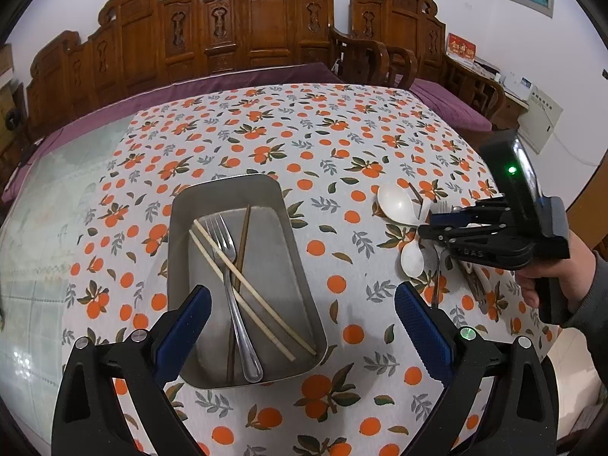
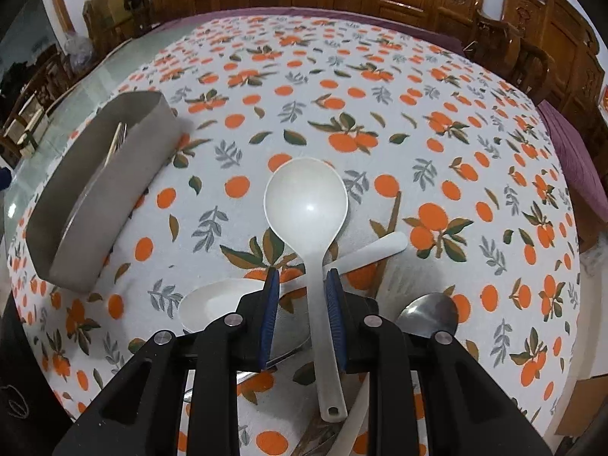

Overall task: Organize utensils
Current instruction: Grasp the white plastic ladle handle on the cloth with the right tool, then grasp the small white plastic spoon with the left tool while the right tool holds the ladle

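Metal tray (image 1: 300, 266) already holds a fork (image 1: 228, 262) and chopsticks (image 1: 250, 296), while the right gripper (image 2: 302, 281), half-closed around a white ladle (image 2: 307, 205) without yet pinching it, leaves spoons (image 2: 429, 311) on the table; the left gripper (image 1: 300, 319) gapes empty.

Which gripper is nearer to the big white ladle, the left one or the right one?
Right. The right gripper has its jaws on either side of the ladle's handle, not yet shut on it. The left gripper hangs open over the metal tray, well aside from the ladle.

Wide-open left gripper (image 1: 302, 326) above the metal tray (image 1: 300, 266) — fork (image 1: 228, 254) and pale chopsticks (image 1: 243, 277) crossed inside. Right of the tray, white spoons (image 1: 397, 199) on the orange-print tablecloth (image 1: 323, 133) — right gripper (image 1: 427, 226) among them, grip unclear.
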{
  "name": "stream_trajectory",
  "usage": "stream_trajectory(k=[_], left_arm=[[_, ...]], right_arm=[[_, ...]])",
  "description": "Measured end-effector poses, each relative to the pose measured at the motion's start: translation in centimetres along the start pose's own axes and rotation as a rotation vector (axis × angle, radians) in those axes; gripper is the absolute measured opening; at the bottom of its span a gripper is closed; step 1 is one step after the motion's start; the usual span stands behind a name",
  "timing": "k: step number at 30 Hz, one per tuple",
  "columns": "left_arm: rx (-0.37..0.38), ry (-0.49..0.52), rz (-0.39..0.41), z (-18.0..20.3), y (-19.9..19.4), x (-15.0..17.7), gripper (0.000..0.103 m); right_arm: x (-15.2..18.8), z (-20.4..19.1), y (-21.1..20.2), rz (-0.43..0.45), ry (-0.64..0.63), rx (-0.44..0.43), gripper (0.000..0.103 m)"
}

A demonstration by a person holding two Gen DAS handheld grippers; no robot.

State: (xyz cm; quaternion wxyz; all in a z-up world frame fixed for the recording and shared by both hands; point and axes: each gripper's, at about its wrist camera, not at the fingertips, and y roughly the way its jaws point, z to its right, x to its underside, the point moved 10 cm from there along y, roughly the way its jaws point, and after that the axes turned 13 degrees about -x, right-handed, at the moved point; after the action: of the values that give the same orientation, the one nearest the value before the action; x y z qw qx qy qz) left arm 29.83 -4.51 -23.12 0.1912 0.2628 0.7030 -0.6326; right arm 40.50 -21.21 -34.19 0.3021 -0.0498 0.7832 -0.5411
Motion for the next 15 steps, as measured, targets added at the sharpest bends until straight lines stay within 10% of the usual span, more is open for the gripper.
stream_trajectory(k=[15], left_arm=[[0.025, 0.03, -0.005, 2.7, 0.6, -0.7, 0.093]], right_arm=[[0.2, -0.7, -3.6, 0.109, 0.034, -0.064, 0.005]])
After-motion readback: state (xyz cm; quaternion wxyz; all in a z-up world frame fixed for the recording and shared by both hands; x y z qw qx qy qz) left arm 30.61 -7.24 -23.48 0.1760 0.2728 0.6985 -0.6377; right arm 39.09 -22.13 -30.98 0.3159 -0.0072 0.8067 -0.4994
